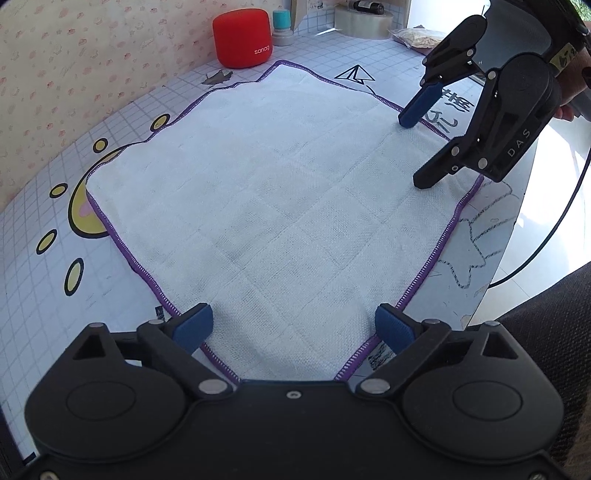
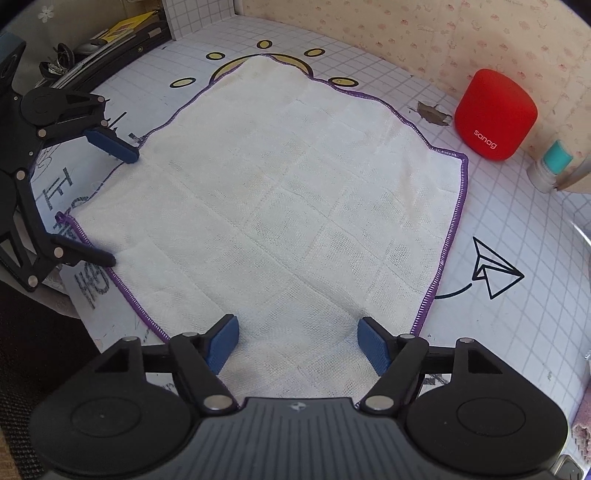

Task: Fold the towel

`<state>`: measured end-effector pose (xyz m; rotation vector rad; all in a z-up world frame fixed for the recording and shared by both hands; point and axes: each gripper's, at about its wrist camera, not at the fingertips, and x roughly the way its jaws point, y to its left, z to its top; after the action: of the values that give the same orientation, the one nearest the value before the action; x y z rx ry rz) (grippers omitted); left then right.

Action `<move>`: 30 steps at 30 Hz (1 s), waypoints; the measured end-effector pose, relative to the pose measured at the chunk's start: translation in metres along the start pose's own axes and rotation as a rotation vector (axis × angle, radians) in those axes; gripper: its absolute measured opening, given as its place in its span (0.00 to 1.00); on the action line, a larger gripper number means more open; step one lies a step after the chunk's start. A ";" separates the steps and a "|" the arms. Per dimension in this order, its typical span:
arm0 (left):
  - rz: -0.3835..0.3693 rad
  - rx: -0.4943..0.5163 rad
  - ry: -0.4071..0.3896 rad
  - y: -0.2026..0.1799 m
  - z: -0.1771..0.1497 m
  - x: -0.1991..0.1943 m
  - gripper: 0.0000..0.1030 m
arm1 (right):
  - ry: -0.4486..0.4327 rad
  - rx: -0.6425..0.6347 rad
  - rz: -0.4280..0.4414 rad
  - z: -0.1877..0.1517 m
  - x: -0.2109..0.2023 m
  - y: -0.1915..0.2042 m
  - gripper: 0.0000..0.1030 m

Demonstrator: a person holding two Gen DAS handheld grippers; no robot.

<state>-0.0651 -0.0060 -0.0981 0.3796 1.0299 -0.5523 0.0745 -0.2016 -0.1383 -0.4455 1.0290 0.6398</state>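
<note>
A white towel (image 1: 266, 206) w/ purple stitched edging is seen spread flat on the counter (image 1: 33, 229), which is covered by a grid-pattern sheet w/ printed drawings. The towel is taken as landmark. The left claw (image 1: 293, 328) is held wide open over one corner of the towel, its blue pads (image 1: 194, 326) spread to either side of that corner, w/ cloth showing between them; whether the pads touch the cloth can't be told. The right claw (image 2: 297, 341) is likewise held open over a neighbouring corner of the towel, nothing being gripped. In the left wrist view the right claw (image 1: 413, 151) is seen at the towel's right edge, its jaws apart above the hem. In the right wrist view the left claw (image 2: 120, 206) is seen at the towel's left edge, also spread. A red speaker (image 1: 242, 38) marked "sanag" is stood just beyond the towel's far corner, apart from the cloth. A small teal-capped container (image 1: 283, 26) is set beside the speaker, farther from the towel. A paper-plane drawing (image 2: 495, 271) is printed on the sheet just off the towel's edge. A roll of tape (image 1: 364, 22) is placed well beyond the towel.
</note>
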 end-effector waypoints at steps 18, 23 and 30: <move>-0.016 0.021 -0.034 -0.004 0.029 0.012 0.93 | -0.117 0.132 -0.032 0.067 0.018 -0.028 0.68; -0.013 0.029 -0.018 -0.006 0.029 0.022 0.93 | -0.145 0.158 -0.076 0.078 0.028 -0.041 0.69; -0.038 -0.009 -0.009 0.001 0.024 0.027 0.94 | -0.084 0.206 -0.112 0.089 0.056 -0.056 0.72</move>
<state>-0.0366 -0.0248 -0.1102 0.3500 1.0322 -0.5835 0.1895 -0.1723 -0.1455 -0.2914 0.9719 0.4435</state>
